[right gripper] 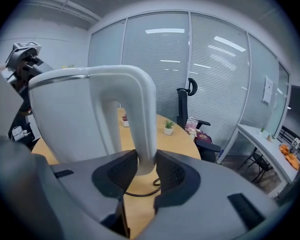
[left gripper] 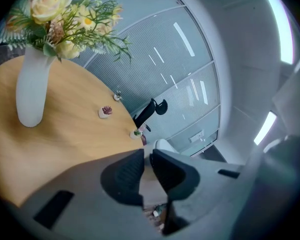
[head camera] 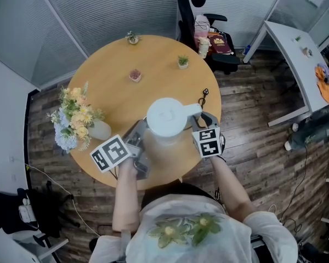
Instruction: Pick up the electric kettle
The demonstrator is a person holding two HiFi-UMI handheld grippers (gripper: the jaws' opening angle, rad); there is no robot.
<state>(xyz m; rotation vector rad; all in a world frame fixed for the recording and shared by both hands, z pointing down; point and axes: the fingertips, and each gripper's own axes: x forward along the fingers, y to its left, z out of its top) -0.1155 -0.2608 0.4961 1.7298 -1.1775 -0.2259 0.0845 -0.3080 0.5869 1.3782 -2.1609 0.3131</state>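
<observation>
Head view: white electric kettle at the near side of the round wooden table, flanked by both grippers.
Right gripper is clamped on the kettle's handle. Left gripper, just beside the kettle's body, stands a narrow slit apart and holds nothing. A flower vase is to its left.

Cool, even ceiling light is filling the room. Strip lights are glaring on the glass wall. The gripper views' edges are bending and darkening, and the near electric kettle is looking soft.

No text, label or number is legible.
</observation>
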